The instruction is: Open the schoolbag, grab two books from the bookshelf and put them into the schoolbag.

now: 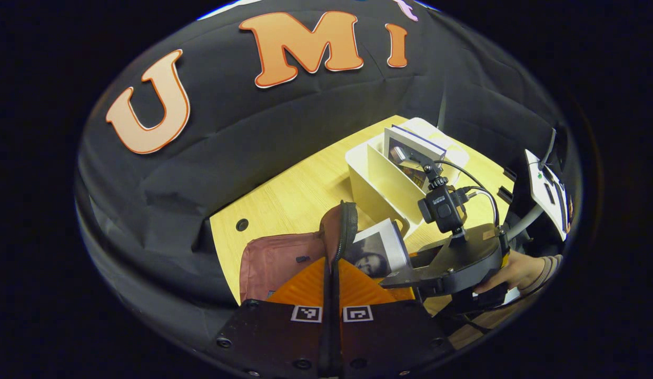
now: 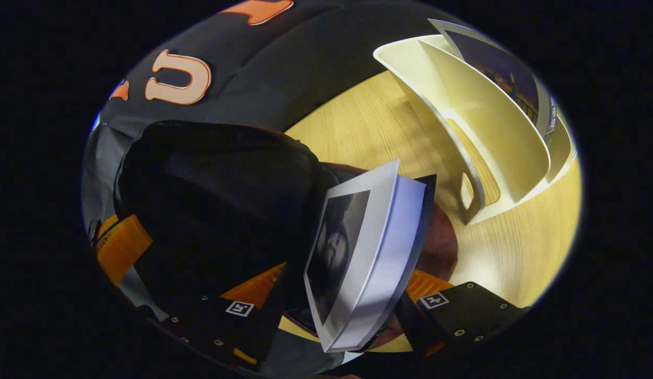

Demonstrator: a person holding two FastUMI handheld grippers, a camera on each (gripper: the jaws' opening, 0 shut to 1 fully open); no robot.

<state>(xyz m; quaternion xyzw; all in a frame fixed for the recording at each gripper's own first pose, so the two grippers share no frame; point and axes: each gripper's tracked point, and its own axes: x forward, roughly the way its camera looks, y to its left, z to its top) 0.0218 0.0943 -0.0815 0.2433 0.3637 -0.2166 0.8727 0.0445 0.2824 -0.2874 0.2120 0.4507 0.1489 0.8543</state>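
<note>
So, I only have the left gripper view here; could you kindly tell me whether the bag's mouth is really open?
Observer: Yes, in the right gripper view the bag gapes wide, dark inside.
Operator: Thank you. Is the book clamped properly?
Observer: The right claw has one finger on each cover of the book.
Operator: Is it inside the bag?
Observer: Not yet; most of it stands outside, just beside the mouth.
</note>
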